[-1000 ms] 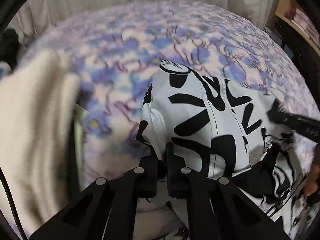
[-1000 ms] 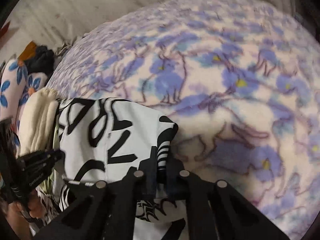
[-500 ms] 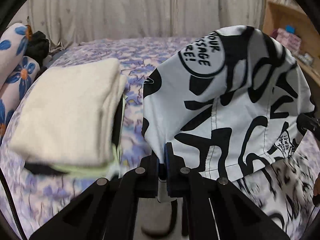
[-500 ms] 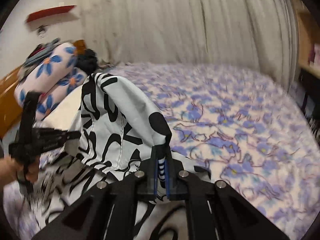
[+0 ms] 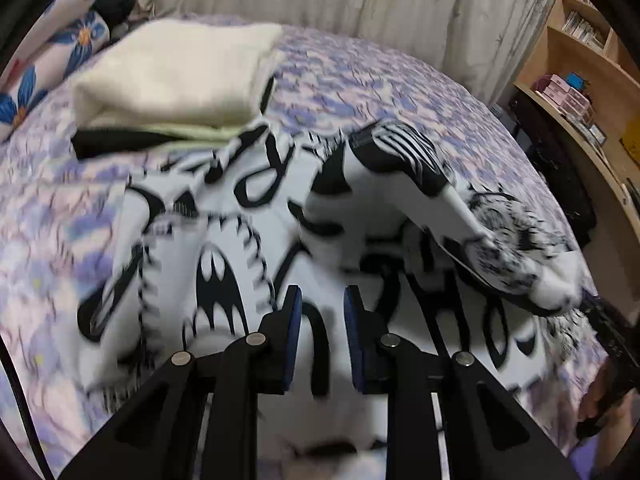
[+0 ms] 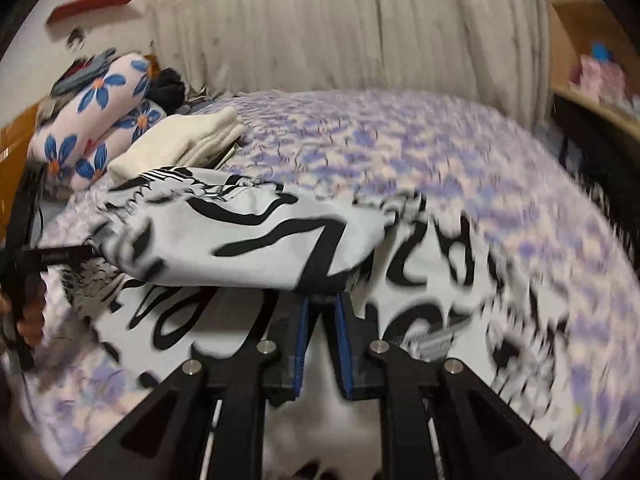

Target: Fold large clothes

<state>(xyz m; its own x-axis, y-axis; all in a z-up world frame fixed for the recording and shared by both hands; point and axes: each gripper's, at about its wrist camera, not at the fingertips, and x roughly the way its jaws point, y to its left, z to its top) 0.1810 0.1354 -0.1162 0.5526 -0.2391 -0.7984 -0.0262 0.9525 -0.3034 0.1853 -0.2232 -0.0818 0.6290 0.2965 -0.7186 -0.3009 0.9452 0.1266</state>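
Observation:
A white garment with a black graphic print lies spread on the purple flowered bedspread, and one fold of it still billows above the rest. My left gripper hovers over the garment; its jaws are opening and nothing sits between the blue pads. My right gripper is opening too, with a narrow gap. The raised fold drapes over its fingertips, but the pads do not press on it. A hand holds the other gripper at the edge of each view.
A stack of folded cream and dark clothes rests beyond the garment, toward the flower-print pillows. A pale curtain hangs behind the bed. Wooden shelves stand along the right side.
Both grippers swung the garment's pinched edge up and over across the bed, then parted their jaws and let it go. The cloth now settles on the bedspread.

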